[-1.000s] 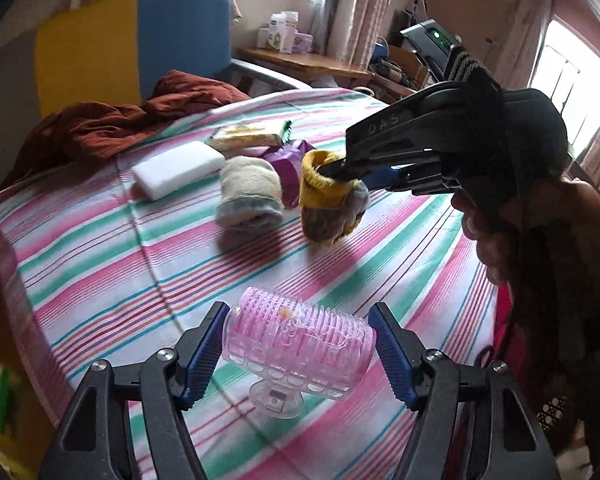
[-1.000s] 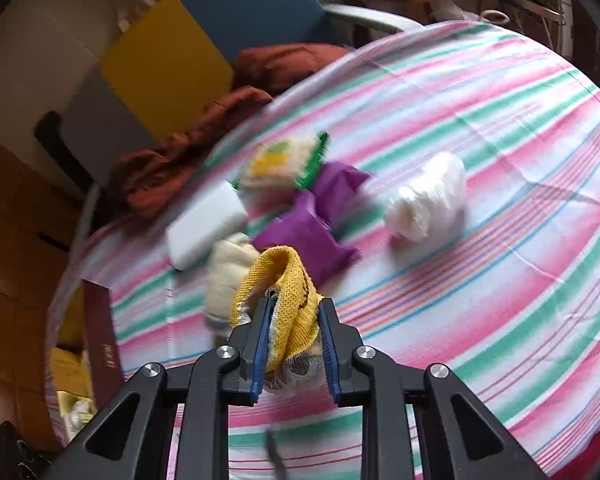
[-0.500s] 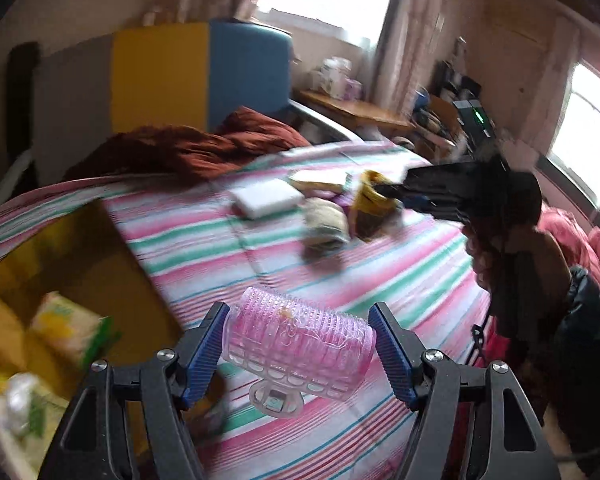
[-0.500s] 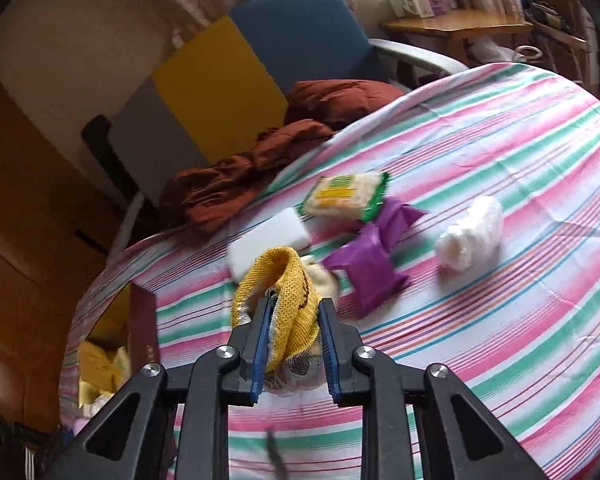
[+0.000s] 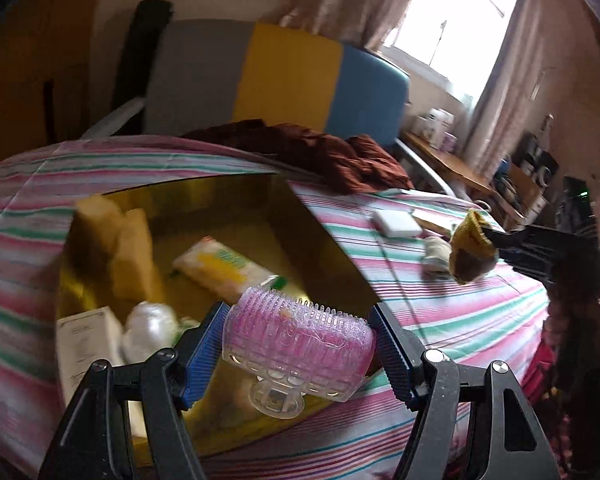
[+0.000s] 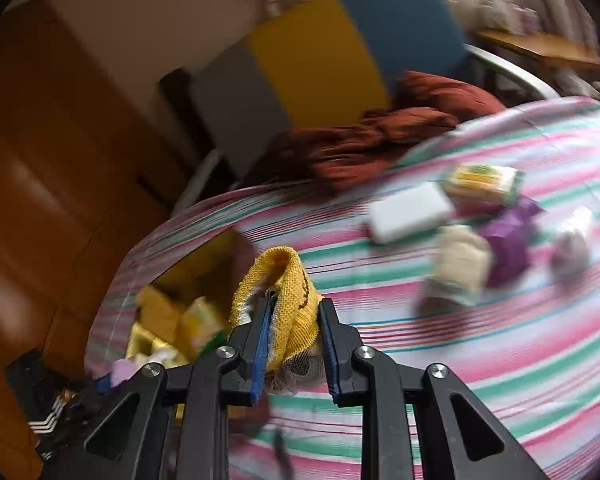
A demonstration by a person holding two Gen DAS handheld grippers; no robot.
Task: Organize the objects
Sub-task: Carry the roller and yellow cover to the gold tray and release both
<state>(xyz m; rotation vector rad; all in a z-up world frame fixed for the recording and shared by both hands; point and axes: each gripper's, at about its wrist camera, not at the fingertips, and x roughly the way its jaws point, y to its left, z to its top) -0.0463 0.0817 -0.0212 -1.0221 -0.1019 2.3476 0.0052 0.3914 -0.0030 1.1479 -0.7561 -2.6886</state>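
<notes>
My left gripper [image 5: 298,354] is shut on a pink bristly plastic brush [image 5: 298,338] with a clear handle, held above the near corner of an open yellow box [image 5: 308,220]. The box holds yellow sponges [image 5: 130,254], a noodle packet [image 5: 220,266], a white carton [image 5: 86,346] and a pale wrapped bundle [image 5: 150,330]. My right gripper [image 6: 294,346] is shut on a yellow knitted glove [image 6: 286,296], lifted over the striped cloth near the box's edge [image 6: 196,262]. In the left wrist view the same glove [image 5: 472,246] hangs from the right gripper [image 5: 496,240] at the far right.
On the striped tablecloth [image 6: 500,340] lie a white sponge [image 6: 410,212], a noodle packet [image 6: 482,180], a beige rolled sock [image 6: 462,260], purple cloth [image 6: 508,242] and a white bundle [image 6: 574,240]. A rust-coloured garment [image 5: 312,152] lies at the far edge before a grey, yellow and blue chair [image 5: 284,80].
Both grippers have swung left across the table, each keeping its object. The open yellow box has come into view under the left gripper, and the loose items now lie off to the right.
</notes>
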